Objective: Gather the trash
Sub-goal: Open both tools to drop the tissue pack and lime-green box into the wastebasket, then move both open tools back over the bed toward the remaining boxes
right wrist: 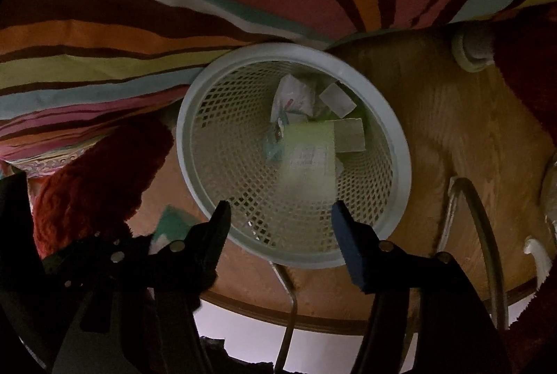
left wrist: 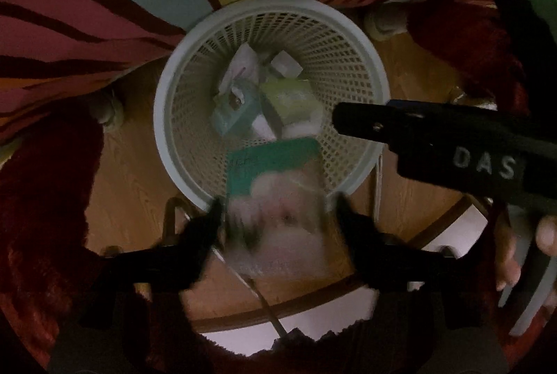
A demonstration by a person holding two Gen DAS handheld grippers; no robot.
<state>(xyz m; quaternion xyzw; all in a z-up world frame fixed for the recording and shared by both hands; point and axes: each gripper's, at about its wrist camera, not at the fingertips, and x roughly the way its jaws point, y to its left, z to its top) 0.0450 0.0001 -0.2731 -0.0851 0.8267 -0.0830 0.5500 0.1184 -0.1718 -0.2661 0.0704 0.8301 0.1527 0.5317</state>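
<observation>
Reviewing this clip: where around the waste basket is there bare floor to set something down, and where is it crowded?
Bare wood floor lies right of the basket, up to the red rug. A narrower strip lies on its left. The striped fabric presses against the far rim. The basket bottom is crowded with trash.

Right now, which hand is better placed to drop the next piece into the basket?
Left. A blurred teal packet sits between its open jaws over the basket rim. The right gripper is empty.
</observation>
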